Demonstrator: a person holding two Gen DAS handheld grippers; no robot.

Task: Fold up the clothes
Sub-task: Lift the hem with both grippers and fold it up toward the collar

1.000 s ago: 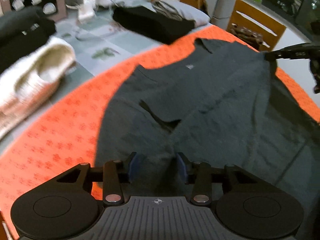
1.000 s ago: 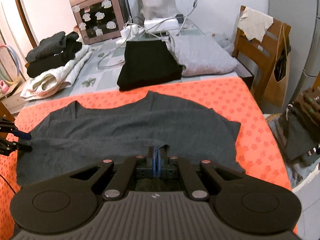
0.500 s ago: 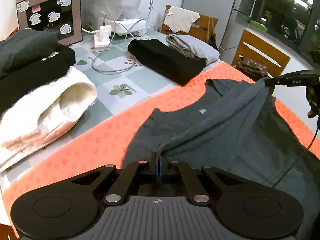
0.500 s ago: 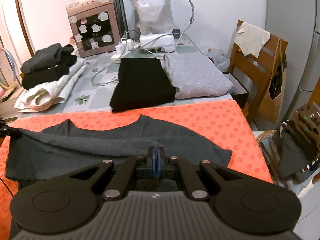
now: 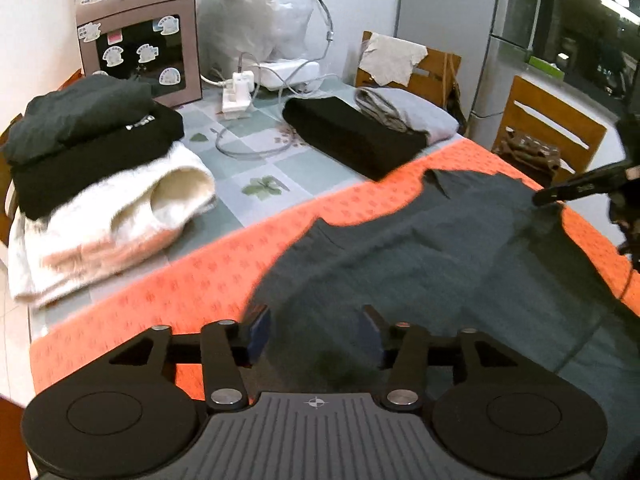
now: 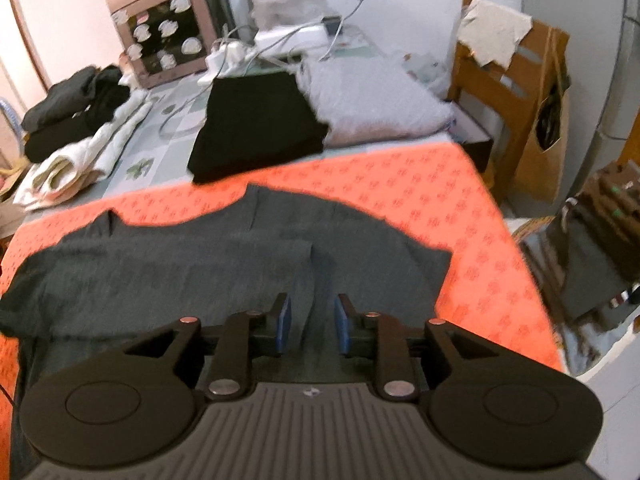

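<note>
Left wrist view, item one: dark grey top [image 5: 440, 256], lying across the orange patterned cloth [image 5: 192, 280] at centre frame. We judge it light, limp and soft knit (matte, faintly fuzzy), best pinched at a hem or folded edge. Left gripper [image 5: 316, 330]: jaws opening, pads clear of the fabric below. Right gripper [image 6: 310, 322]: jaws opening narrowly, a raised fabric ridge between them, unpressed. Folded black garment [image 6: 256, 124] upper centre.

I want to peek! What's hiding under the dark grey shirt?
Under the dark grey shirt lies an orange patterned cloth, showing all around its edges. Whatever is beneath the shirt's middle is covered.
</note>
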